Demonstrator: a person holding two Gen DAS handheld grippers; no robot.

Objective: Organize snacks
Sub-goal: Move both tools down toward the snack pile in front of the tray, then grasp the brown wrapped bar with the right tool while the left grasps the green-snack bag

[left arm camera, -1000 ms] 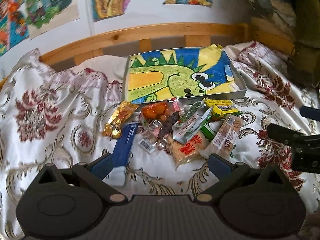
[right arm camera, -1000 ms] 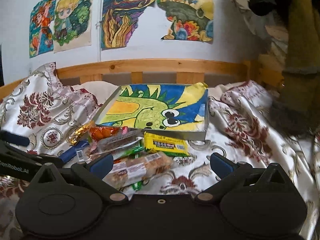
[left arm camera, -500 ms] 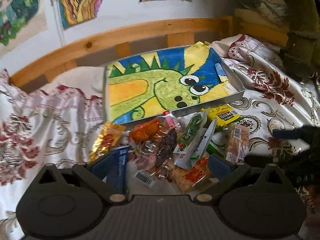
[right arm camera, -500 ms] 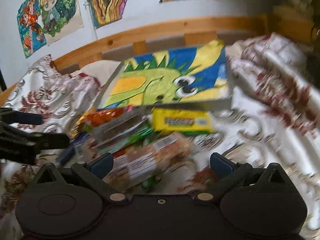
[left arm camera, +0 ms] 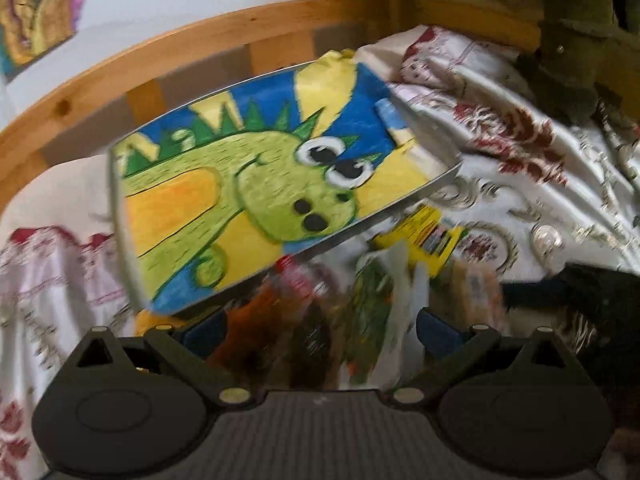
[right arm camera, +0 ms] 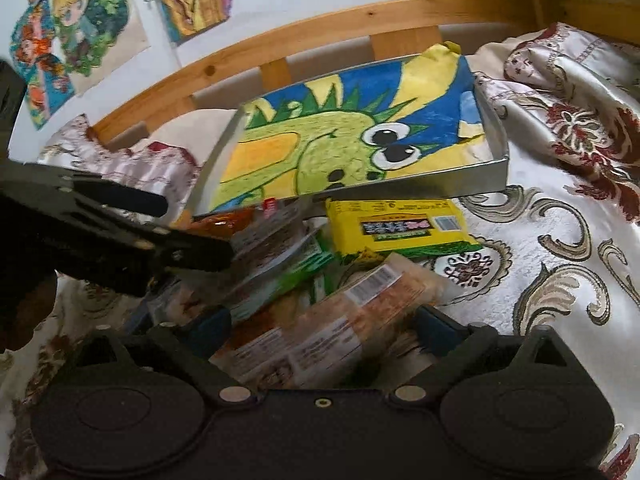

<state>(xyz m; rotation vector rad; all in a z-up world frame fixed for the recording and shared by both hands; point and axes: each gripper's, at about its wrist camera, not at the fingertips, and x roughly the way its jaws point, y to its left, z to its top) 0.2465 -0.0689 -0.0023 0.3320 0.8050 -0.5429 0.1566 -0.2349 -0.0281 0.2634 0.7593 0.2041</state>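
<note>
A pile of snack packs lies on the bedspread in front of a shallow grey tray lined with a green dinosaur drawing. My right gripper straddles a long clear-wrapped brown snack pack. Its jaws are closing, but the pads stand apart from the wrapper. Beyond it lie a yellow pack and a green pack. My left gripper is open low over the blurred pile, with an orange pack and a green-and-white pack between its fingers. The tray sits just past them. Each gripper also shows in the other's view, the left gripper and the right gripper.
A wooden bed rail runs behind the tray below a white wall with coloured drawings. The patterned white-and-red bedspread is rumpled into folds at the right. A dark green cloth heap lies at the far right.
Both grippers have come forward and down onto the snack pile. The left one now sits close before the tray. The right one now has the long brown pack between its fingers.
</note>
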